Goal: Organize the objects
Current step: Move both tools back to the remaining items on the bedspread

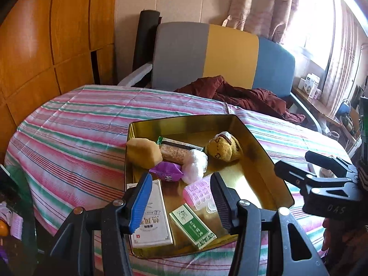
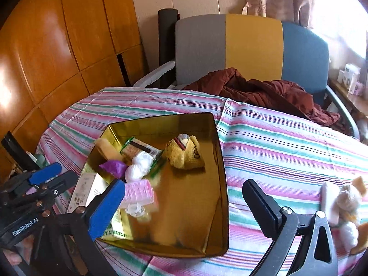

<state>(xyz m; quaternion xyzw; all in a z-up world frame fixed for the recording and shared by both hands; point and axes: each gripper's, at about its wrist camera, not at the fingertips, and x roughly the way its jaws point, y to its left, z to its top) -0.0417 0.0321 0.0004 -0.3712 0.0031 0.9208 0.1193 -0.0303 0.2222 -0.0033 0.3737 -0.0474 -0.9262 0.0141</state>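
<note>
An open gold tin sits on the striped tablecloth. Inside lie a yellow plush toy, a tan block, a snack bar, a purple packet, white wrapped balls, a pink hair roller, a white box and a green box. My left gripper hovers over the tin's near side, jaws apart, holding nothing. Over the tin's right edge my right gripper stands wide open and empty. A cream plush cat lies on the cloth, right of it.
A chair with a grey, yellow and blue back stands behind the table, and a maroon garment is draped from its seat onto the table. A wooden wardrobe fills the left. Shelves with small boxes line the window side.
</note>
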